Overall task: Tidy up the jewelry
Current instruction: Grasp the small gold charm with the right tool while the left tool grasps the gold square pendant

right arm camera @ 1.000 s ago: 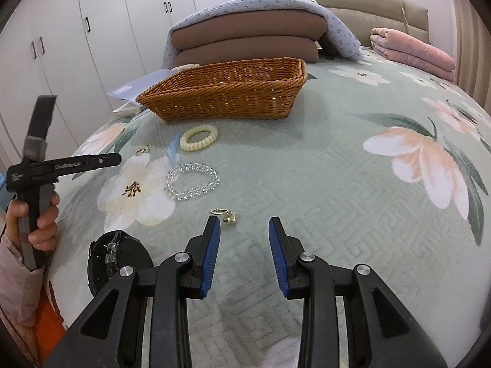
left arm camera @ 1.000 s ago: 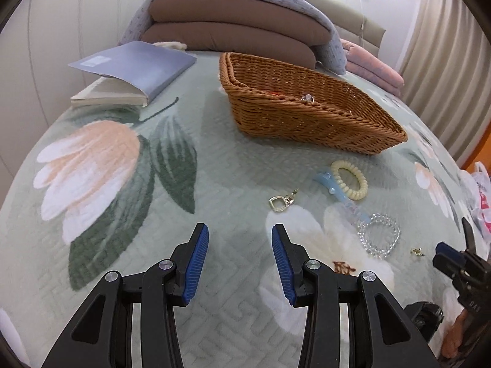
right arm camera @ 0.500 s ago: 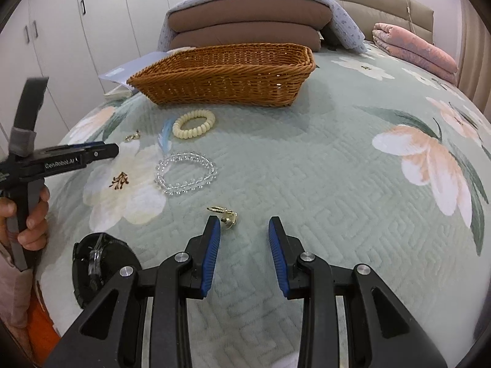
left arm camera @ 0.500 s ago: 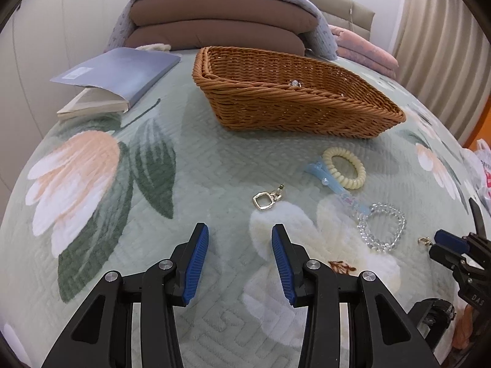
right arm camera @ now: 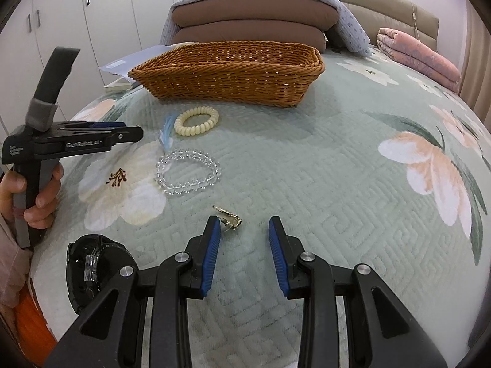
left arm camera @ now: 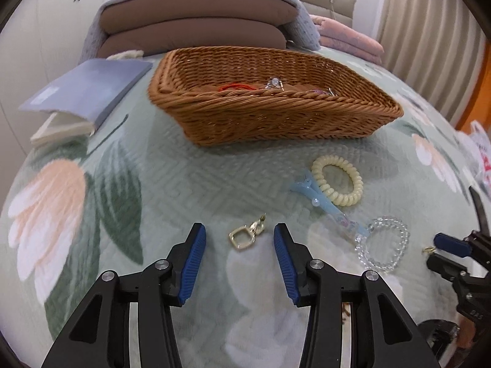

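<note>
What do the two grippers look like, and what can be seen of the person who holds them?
Both the left gripper and the right gripper have black angular frames with silver screws and ribbed blue pads. Seen from the right wrist, the left one has white lettering on its side and a grey-wrapped handle, gripped by a bare hand with a pale pink sleeve.

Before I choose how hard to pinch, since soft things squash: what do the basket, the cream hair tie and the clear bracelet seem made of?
Basket: woven wicker or rattan, brown with a slight sheen; the braided strands show.
Cream hair tie: probably glossy plastic coil, judging by its spiral ridges.
Clear bracelet: transparent round beads, glass or acrylic; I cannot tell which.
</note>
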Action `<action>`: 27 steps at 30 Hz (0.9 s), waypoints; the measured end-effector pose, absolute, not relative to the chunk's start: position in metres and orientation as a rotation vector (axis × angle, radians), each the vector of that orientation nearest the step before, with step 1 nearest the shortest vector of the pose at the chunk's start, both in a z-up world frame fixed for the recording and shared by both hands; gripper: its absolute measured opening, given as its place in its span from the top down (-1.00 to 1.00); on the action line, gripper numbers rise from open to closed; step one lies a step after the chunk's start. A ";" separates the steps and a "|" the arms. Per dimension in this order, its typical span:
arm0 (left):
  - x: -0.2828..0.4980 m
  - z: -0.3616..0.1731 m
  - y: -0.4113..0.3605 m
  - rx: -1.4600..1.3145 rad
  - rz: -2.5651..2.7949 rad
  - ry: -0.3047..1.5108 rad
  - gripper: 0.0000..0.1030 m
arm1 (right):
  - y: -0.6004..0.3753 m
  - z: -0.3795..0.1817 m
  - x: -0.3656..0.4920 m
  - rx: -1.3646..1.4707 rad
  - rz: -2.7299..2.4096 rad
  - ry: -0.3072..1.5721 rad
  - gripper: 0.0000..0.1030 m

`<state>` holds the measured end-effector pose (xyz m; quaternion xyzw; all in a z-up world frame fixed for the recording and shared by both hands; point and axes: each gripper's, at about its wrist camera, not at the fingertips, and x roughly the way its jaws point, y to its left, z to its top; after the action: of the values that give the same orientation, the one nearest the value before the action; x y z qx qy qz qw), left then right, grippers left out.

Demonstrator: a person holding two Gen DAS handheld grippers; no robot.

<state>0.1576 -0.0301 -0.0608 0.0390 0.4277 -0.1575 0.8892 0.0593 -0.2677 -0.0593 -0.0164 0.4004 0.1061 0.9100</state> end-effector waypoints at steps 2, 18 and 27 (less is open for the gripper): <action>0.160 -0.061 -0.036 0.109 -0.322 0.882 0.08 | -0.266 -0.059 0.059 -0.041 0.214 0.824 0.30; 0.152 -0.059 -0.048 0.166 -0.385 0.864 0.49 | -0.261 -0.061 0.060 -0.071 0.197 0.818 0.30; 0.145 -0.059 -0.054 0.196 -0.395 0.847 0.72 | -0.259 -0.061 0.057 -0.077 0.209 0.807 0.72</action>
<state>0.1448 -0.0542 -0.0592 0.0944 0.4076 -0.1902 0.8881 0.0574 -0.2589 -0.0610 -0.0372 0.3917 0.1016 0.9137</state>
